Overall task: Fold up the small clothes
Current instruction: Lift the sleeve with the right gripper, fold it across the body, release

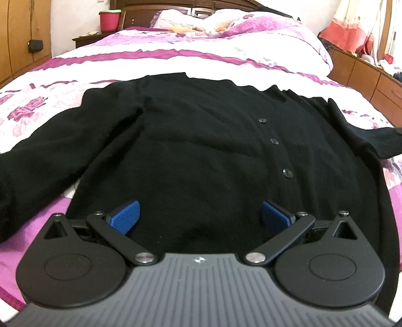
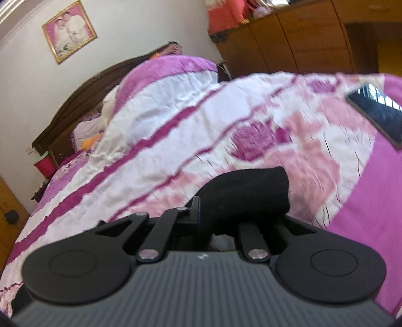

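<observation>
Bedroom walls and wooden cupboards frame both views, and a bed (image 1: 226, 63) with a pink, white and magenta floral cover fills the middle ground; your black cardigan (image 1: 201, 140) lies flat on that cover, front up, with three dark buttons (image 1: 273, 141) running down its placket. Only your left wrist view shows the whole garment; its body spreads wide, one sleeve trails off to the left edge and the other sleeve (image 1: 382, 140) reaches out to the right. Your left tongs (image 1: 200, 216) hover over the lower part of the cardigan with their blue pads (image 1: 125, 213) spread wide apart and nothing between them; they are released. That view also shows a pillow at the head of the bed and a red bucket (image 1: 109, 20) on a side table. Your right wrist view shows none of the garment's body; it shows only a black sleeve end (image 2: 246, 196) bunched in your right tongs (image 2: 216, 213), which are clenched on it, the cloth hiding the pads themselves. Beyond it, blurred, the cover slopes away; a dark phone (image 2: 377, 110) lies on it near the right edge, well apart from the sleeve; a framed picture (image 2: 69, 31) hangs on the wall above the headboard.
</observation>
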`<state>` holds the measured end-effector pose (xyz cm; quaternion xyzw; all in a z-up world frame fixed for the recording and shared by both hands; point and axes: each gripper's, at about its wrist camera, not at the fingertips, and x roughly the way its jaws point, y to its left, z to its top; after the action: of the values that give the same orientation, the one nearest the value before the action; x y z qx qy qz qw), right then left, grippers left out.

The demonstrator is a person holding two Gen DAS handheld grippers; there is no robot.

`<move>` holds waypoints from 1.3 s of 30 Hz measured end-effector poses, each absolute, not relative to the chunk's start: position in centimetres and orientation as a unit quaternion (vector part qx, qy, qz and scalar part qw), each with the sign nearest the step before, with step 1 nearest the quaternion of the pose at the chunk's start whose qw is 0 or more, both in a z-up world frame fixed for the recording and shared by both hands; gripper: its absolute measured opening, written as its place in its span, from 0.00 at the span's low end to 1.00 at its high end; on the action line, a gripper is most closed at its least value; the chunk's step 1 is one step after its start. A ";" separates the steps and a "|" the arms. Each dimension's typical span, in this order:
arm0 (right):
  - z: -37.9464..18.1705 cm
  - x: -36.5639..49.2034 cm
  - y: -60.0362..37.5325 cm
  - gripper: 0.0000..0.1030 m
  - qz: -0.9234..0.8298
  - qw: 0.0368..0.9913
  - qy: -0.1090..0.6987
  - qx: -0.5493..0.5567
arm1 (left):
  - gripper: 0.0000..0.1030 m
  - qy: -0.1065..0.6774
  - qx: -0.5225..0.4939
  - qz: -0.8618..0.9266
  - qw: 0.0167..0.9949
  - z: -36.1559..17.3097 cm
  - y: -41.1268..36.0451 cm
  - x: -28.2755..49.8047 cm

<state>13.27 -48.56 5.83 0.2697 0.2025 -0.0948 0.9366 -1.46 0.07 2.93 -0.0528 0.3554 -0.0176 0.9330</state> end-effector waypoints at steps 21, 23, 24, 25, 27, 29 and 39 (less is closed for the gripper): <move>17.1 11.2 -40.0 0.10 0.008 0.979 0.125 0.160 | 1.00 0.337 -0.078 -0.004 0.938 4.1 2.0 -3.0; 17.8 11.2 -37.9 0.10 0.032 0.980 0.122 0.153 | 1.00 0.335 -0.081 -0.002 0.939 4.2 2.2 -3.1; 18.0 11.3 -36.7 0.10 0.049 0.980 0.123 0.149 | 1.00 0.335 -0.083 0.000 0.939 4.2 2.3 -3.1; 18.1 11.4 -35.5 0.10 0.063 0.980 0.125 0.143 | 1.00 0.334 -0.085 0.001 0.939 4.2 2.5 -3.1; 18.1 11.6 -32.8 0.10 0.089 0.980 0.130 0.124 | 1.00 0.333 -0.088 0.004 0.939 4.2 2.9 -3.2; 17.4 12.0 -29.8 0.10 0.114 0.978 0.140 0.103 | 1.00 0.331 -0.091 0.008 0.939 4.2 3.3 -3.3; 8.0 14.8 -17.2 0.12 0.215 0.944 0.249 0.037 | 1.00 0.322 -0.084 0.019 0.943 4.3 5.3 -3.8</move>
<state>14.83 -17.24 8.02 0.0368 0.2488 0.2147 0.9437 -3.82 5.31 4.31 -0.0841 0.3219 0.0188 0.9428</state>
